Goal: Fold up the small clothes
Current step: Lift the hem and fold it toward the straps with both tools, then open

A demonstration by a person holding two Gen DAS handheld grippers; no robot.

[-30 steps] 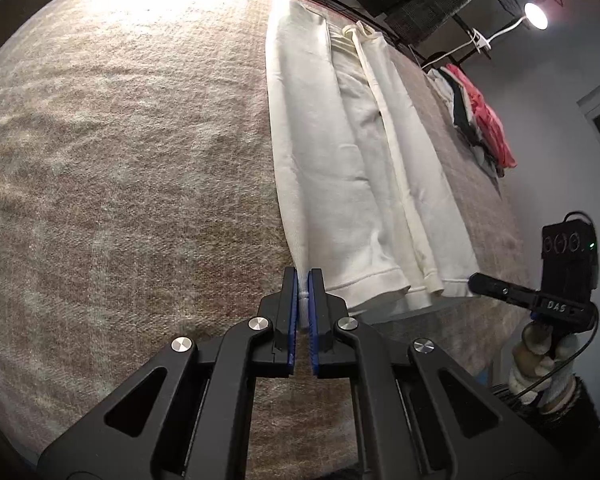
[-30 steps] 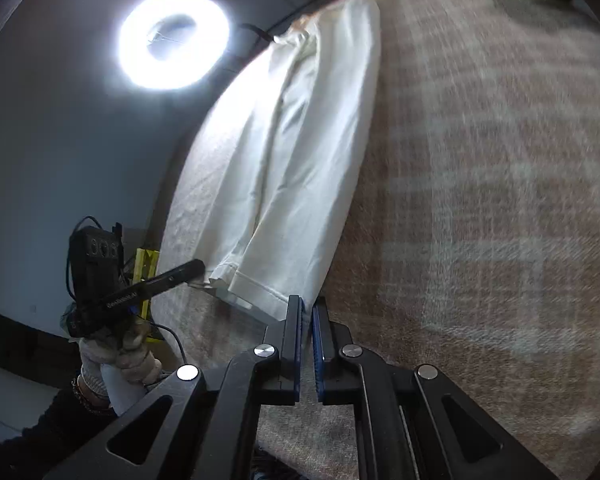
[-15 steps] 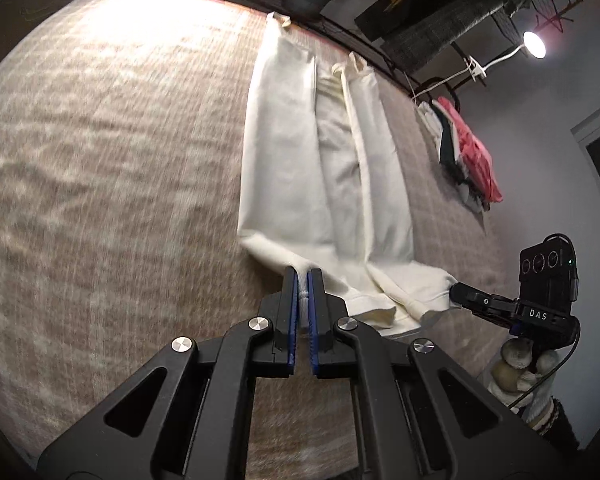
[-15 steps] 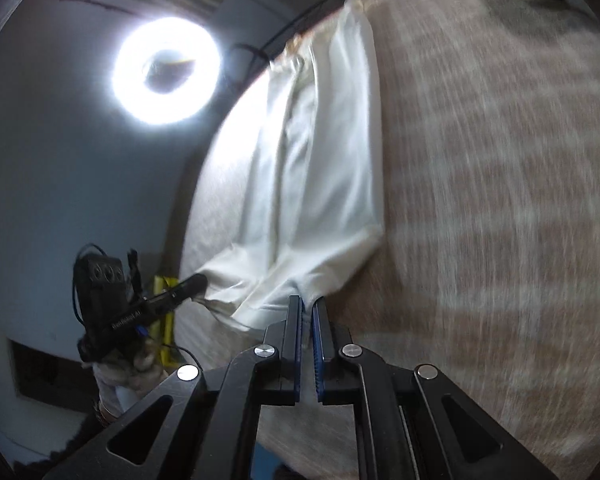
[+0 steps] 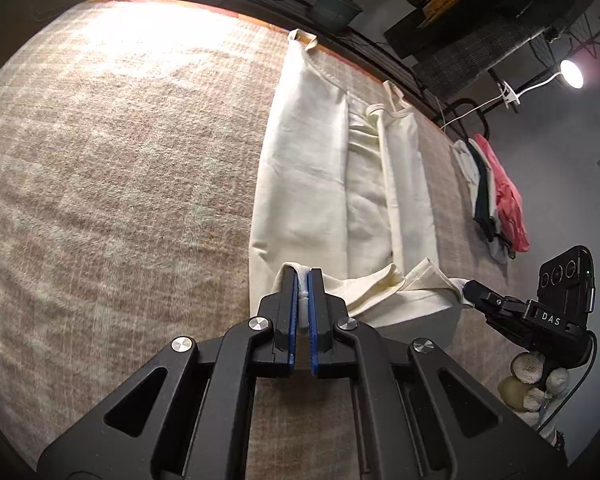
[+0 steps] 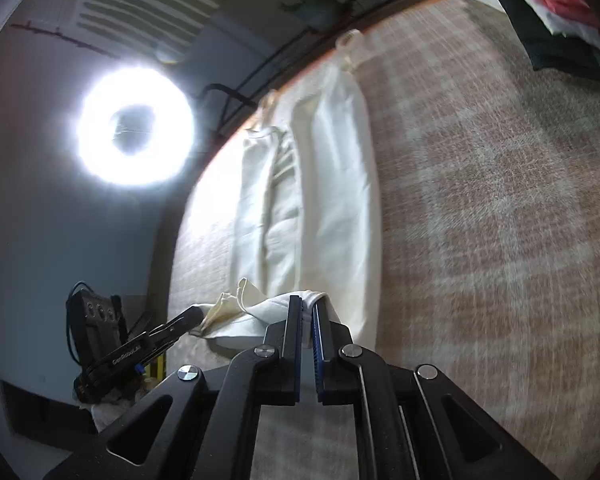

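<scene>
My left claw (image 5: 303,280) and right claw (image 6: 307,308) each clamp the garment's (image 5: 308,168) hem; its length stretches straight ahead.

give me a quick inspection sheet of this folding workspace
surface: brown plaid woven blanket, bare areas flat
job's things: cream cotton garment, lengthwise folded, near hem lifted
clutter: pile of red, dark and white clothes at blanket edge
grippers: left gripper and right gripper each shut on a hem corner
cables: white lamp cord behind table
surroundings: ring light, potted plant
</scene>
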